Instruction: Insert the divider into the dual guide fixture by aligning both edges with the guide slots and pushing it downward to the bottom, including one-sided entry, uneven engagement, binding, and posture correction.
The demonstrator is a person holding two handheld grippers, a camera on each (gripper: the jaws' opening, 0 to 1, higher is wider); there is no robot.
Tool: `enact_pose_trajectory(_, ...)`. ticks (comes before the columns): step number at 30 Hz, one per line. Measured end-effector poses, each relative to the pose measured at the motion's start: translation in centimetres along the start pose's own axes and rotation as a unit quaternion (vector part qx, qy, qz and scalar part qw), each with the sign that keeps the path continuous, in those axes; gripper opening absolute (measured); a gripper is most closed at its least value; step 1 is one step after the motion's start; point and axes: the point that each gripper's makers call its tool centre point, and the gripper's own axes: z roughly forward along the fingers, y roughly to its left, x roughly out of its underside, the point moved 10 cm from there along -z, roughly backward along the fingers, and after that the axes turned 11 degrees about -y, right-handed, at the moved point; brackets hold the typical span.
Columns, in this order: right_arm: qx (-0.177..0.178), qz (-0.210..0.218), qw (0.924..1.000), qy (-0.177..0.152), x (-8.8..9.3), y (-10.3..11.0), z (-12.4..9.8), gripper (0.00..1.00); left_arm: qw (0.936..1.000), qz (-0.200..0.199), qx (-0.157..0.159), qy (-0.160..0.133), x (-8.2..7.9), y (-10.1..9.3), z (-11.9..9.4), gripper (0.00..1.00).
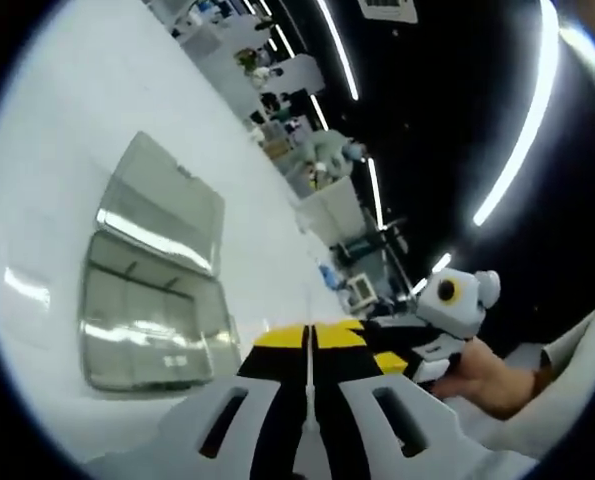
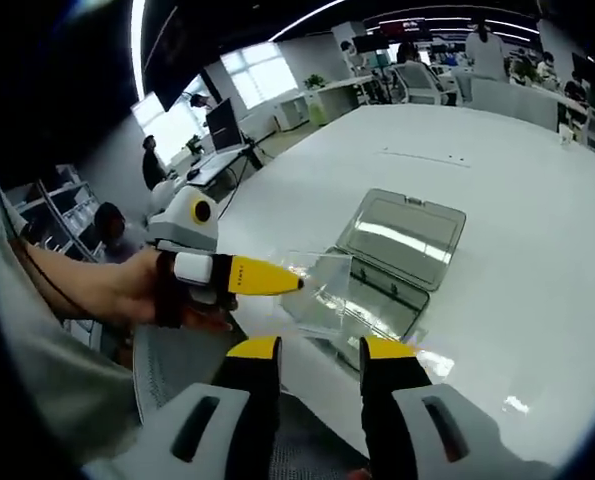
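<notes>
**Clear divider held in the air, not yet at the box**

In the right gripper view, the right gripper (image 2: 320, 350) has its two yellow-tipped jaws standing apart with nothing between them. Just beyond them, coming in from the left, the left gripper (image 2: 277, 281) is pinched shut on the edge of a thin, see-through divider (image 2: 322, 285), which hangs tilted above the table, just ahead of the right jaws. A hand (image 2: 107, 285) holds that gripper.

In the left gripper view, the left jaws are pressed together, yellow tips touching; the clear sheet is too faint to make out there. The right gripper (image 1: 417, 350) sits just to the right, held in a hand (image 1: 492, 380).

Further out on the white table (image 2: 497, 170) lies a clear plastic box (image 2: 387, 265) with its lid folded open on the far side. Its guide slots are too small to see.

This looks like the carrying and lining-up step, before any edge has gone in. Next, the sheet probably needs turning square to the box and lowering so that both edges meet their slots together.
</notes>
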Motion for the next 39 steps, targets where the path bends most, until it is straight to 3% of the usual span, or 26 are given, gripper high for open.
enact_pose_trajectory(9, -0.061, 0.008, 0.9981, 0.002, -0.8, -0.9, -0.6, 0.25, 0.9992, -0.009, 0.032, 0.023, -0.2, -0.2, -0.4, 0.00)
enact_pose_trajectory(11, -0.085, 0.009, 0.9962, 0.017, -0.6, -1.0, -0.5, 0.24, 0.9988, -0.010, 0.041, 0.026, -0.3, -0.3, -0.4, 0.00)
enact_pose_trajectory(19, -0.130, 0.057, 0.9898, 0.010, -0.6, -1.7, -0.4, 0.20, 0.9957, -0.021, 0.083, 0.035, -0.8, -0.7, -0.4, 0.00)
enact_pose_trajectory(25, -0.194, 0.099, 0.9759, 0.008, -0.5, -1.7, -0.4, 0.19, 0.9927, -0.033, 0.109, 0.040, -0.9, -0.9, -0.5, 0.00)
enact_pose_trajectory(31, -0.223, 0.138, 0.9649, 0.002, -0.3, -1.8, -0.1, 0.20, 0.9901, -0.038, 0.127, 0.044, -0.9, -1.2, -0.5, 0.00)
enact_pose_trajectory(33, -0.244, 0.151, 0.9579, -0.002, -0.2, -1.5, 0.0, 0.20, 0.9892, -0.042, 0.133, 0.044, -0.8, -1.3, -0.5, 0.00)
enact_pose_trajectory(39, -0.264, 0.161, 0.9510, 0.006, -0.2, -1.3, 0.5, 0.18, 0.9870, -0.046, 0.147, 0.046, -0.8, -1.6, -0.4, 0.00)
